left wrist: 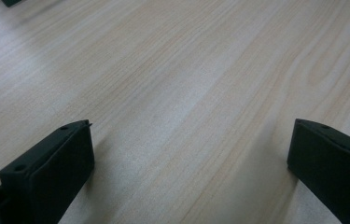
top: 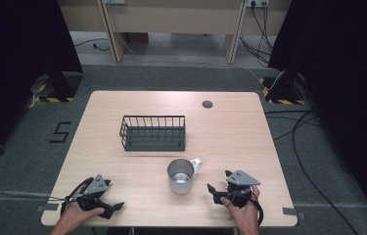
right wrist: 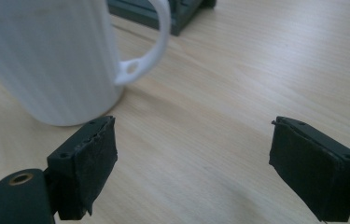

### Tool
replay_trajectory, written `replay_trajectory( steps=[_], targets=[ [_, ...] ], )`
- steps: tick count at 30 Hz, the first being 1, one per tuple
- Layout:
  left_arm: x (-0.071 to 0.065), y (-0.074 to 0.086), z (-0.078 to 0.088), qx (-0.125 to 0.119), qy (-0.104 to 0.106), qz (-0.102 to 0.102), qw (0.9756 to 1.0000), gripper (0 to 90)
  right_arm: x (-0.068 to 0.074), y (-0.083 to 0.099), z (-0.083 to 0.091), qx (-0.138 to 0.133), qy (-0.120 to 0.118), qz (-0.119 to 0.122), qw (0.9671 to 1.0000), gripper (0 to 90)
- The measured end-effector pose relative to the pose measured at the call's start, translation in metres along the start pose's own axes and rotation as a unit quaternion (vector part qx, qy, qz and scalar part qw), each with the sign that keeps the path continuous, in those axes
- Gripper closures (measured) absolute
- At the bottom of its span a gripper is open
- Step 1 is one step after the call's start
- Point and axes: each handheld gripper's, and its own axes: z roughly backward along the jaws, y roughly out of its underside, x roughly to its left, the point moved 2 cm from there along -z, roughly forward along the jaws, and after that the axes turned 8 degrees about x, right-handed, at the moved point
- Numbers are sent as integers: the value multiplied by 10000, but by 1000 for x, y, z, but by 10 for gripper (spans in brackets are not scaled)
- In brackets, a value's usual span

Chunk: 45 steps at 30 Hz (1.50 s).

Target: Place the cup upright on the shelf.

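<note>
The right gripper (right wrist: pixel 193 161) is seen low over a light wooden table (right wrist: pixel 256 70), its two black jaws set wide apart with bare tabletop between them. Nothing is held. Worn, rough padding is noted on the inner face of the left-hand jaw, and a brass-coloured hole is visible on the mount below it. A white mug (right wrist: pixel 46 56) stands upright on the table ahead and to the left, close beyond the left-hand jaw; whether they touch cannot be told. Its handle (right wrist: pixel 151 44) is turned to the right. Behind the mug, the corner of a dark basket (right wrist: pixel 182 14) is seen resting on the table at the upper edge.
</note>
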Motion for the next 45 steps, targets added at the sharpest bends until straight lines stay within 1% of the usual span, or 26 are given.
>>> replay_trajectory(
  steps=[2, 3, 6, 8, 9, 11, 12, 13, 14, 15, 16, 17, 18, 20, 21, 22, 23, 25, 26, 27, 30, 32, 36, 38, 43, 45],
  targets=[
    [0, 0, 0, 0, -1, 1, 10000, 0, 4, -1, 3, -77, -53, 91, 9999, 151],
    [0, 0, 0, 1, -2, 1, 10000, 0, 8, -3, 5, -93, -70, 176, 9998, 151],
    [0, 0, 0, 0, -2, 1, 10000, 0, 11, -5, 7, -144, -105, 202, 9996, 151],
    [0, 0, 0, -6, 1, 2, 10000, 0, 16, -9, 10, -285, -177, 262, 9991, 151],
    [0, 0, 0, -6, 1, 2, 10000, 0, 16, -9, 10, -285, -177, 262, 9991, 151],
    [0, 0, 0, 0, 0, 1, 10000, 0, 21, -12, 13, -389, -229, 318, 9985, 150],
    [0, 0, 0, -1, 1, 2, 10000, 0, 25, -17, 15, -515, -312, 374, 9975, 151],
    [0, 0, 0, -1, 1, 2, 10000, 0, 25, -17, 15, -515, -312, 374, 9975, 151],
    [0, 0, 0, -6, 0, 2, 10000, 0, 29, -21, 16, -631, -402, 420, 9963, 151],
    [0, 0, 0, -6, 0, 2, 10000, 0, 29, -21, 16, -631, -402, 420, 9963, 151],
    [0, 0, 0, -7, 1, 3, 10000, 0, 34, -24, 17, -731, -490, 471, 9950, 151],
    [0, 0, 0, -7, 1, 3, 10000, 0, 34, -24, 17, -731, -490, 471, 9950, 151],
    [0, 0, 0, -7, 2, 3, 10000, 0, 38, -26, 17, -808, -577, 523, 9937, 150],
    [0, 0, 0, -6, 1, 1, 10000, 0, 41, -29, 16, -884, -646, 586, 9923, 150],
    [0, 0, 0, -6, 1, 2, 10000, 0, 41, -29, 16, -884, -646, 586, 9923, 150],
    [0, 0, 0, -7, 1, 0, 10000, 0, 45, -31, 15, -944, -740, 596, 9910, 149],
    [0, 0, 0, -7, 1, 0, 10000, 0, 46, -33, 14, -989, -766, 605, 9903, 149],
    [0, 0, 0, -7, 0, 1, 10000, 0, 49, -36, 13, -1043, -800, 638, 9893, 149],
    [0, 0, 0, -7, 0, 1, 10000, 0, 49, -36, 13, -1043, -800, 638, 9893, 149],
    [0, 0, 0, -8, -1, 0, 10000, 0, 51, -40, 10, -1094, -818, 649, 9885, 149],
    [0, 0, 0, -7, 1, 1, 10000, 0, 54, -43, 8, -1103, -845, 667, 9881, 149],
    [0, 0, 0, -7, 2, 0, 10000, 0, 56, -46, 6, -1139, -892, 699, 9870, 149],
    [0, 0, 0, -6, 1, -1, 10000, 0, 60, -50, 1, -1184, -925, 737, 9859, 149],
    [0, 0, 0, -7, 2, 1, 10000, 0, 62, -51, -1, -1263, -934, 737, 9848, 149],
    [0, 0, 0, -7, 1, 0, 10000, 0, 63, -50, -6, -1262, -903, 690, 9855, 148],
    [0, 0, 0, -10, -3, 2, 10000, 0, 64, -51, -9, -1271, -932, 703, 9850, 149]
  ],
)
